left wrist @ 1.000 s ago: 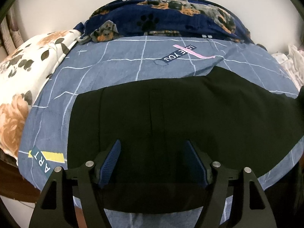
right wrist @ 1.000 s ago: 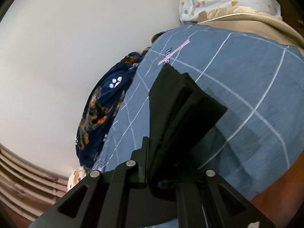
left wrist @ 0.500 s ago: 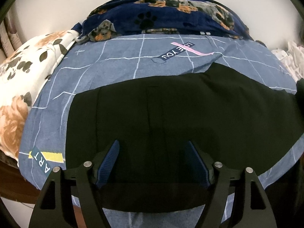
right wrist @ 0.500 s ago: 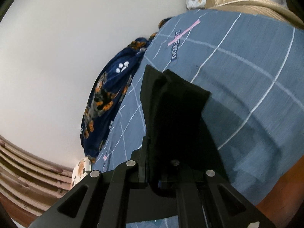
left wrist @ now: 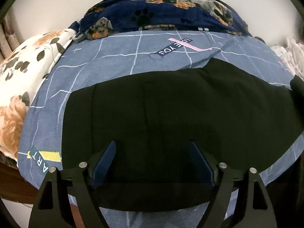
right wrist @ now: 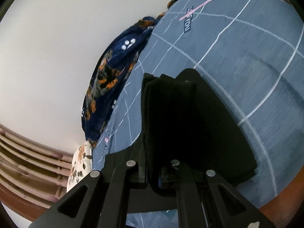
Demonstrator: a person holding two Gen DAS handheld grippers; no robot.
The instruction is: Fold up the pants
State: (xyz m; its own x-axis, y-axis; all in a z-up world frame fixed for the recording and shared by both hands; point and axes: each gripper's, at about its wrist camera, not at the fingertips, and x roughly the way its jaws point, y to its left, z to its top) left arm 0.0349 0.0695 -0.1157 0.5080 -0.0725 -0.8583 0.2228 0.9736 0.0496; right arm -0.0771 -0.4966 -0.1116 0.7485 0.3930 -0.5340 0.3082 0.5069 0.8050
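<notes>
Your black fabric pants (left wrist: 171,110) lie spread flat across the blue-grey bed sheet with thin white grid lines (left wrist: 114,60), waist end toward the floral pillow side, while one end is lifted off the sheet by your right gripper (right wrist: 152,172). That gripper's jaws are pressed together on a bunched fold of the black cloth, which stands up in front of its camera. Your left gripper (left wrist: 152,163) hovers over the near edge of the pants with its blue-padded fingers (left wrist: 106,159) spread apart; the jaws have just been opening, and nothing is pinched between them, though cloth lies beneath. The step in hand looks like carrying the lifted end over onto the flat part. Keep the right grip firm so the layers do not slip apart, carry the end across low and level, and line its edge up with the edge below before letting go. Use the left gripper to pin the flat cloth so it does not drag on the sheet.
</notes>
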